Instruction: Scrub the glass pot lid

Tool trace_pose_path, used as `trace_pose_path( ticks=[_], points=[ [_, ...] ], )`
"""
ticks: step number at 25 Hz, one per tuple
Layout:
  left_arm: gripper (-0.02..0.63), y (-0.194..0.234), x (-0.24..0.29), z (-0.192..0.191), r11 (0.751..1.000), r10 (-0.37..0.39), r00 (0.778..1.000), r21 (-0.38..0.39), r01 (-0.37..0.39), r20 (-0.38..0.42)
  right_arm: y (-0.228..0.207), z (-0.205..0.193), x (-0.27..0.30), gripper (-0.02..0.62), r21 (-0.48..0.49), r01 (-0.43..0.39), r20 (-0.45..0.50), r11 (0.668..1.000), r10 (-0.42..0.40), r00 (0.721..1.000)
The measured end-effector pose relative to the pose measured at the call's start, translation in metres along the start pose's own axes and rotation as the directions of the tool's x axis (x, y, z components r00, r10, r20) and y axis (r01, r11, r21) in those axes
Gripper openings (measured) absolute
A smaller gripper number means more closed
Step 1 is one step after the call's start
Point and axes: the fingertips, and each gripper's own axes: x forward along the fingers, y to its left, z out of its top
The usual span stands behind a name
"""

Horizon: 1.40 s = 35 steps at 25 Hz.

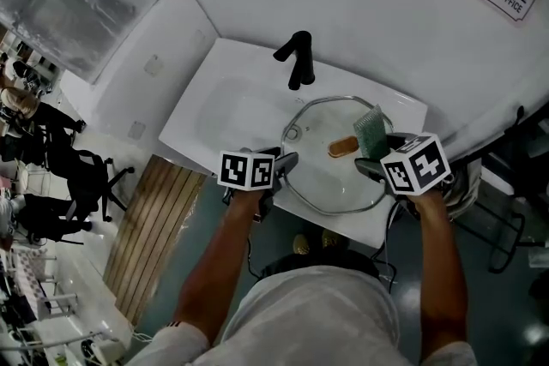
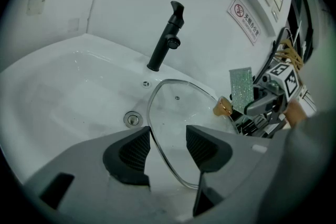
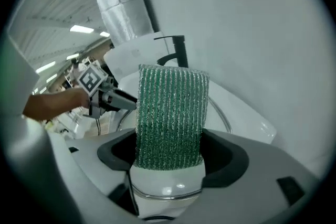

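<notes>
The white sink (image 1: 214, 111) lies bare left of the black faucet (image 1: 298, 60), its drain (image 2: 132, 119) uncovered. Below the faucet and slightly left, the left tool (image 2: 167, 148) stands narrowly apart, the lid's metal rim running between its jaws, closest to the left one. The glass pot lid (image 1: 330, 180) spans the basin's right part, below and right of the faucet, its near edge reaching the sink's front rim. Right of its amber knob (image 1: 342, 147), the right tool (image 3: 170, 156) grips an upright green scouring pad (image 3: 170, 107) over the lid's right edge.
</notes>
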Motion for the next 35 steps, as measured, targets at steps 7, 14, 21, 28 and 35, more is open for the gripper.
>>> trace_pose_path(
  ticks=[7,14,21,28,35],
  points=[
    [0.229,0.000,0.000,0.000,1.000,-0.002,1.000,0.006,0.002,0.001,0.058,0.009,0.005,0.348,-0.371,0.134,-0.087,0.919,-0.178,0.980],
    [0.228,0.000,-0.001,0.000,1.000,-0.001,1.000,0.008,0.001,0.004,0.098,-0.001,0.037,0.348,-0.564,0.146,-0.150,0.813,-0.275,0.950],
    [0.229,-0.001,0.000,0.001,1.000,-0.002,1.000,0.013,0.002,0.003,0.100,-0.010,0.050,0.348,-0.594,0.169,-0.151,0.787,-0.315,0.937],
    [0.229,0.000,-0.001,0.001,1.000,-0.007,1.000,0.018,0.007,-0.002,0.083,-0.012,0.036,0.348,-0.498,0.214,-0.095,0.840,-0.298,0.950],
    [0.229,0.000,-0.001,0.001,1.000,-0.010,1.000,0.021,0.010,-0.006,0.052,-0.018,0.015,0.348,-0.237,0.183,-0.020,0.954,-0.193,0.981]
  ],
)
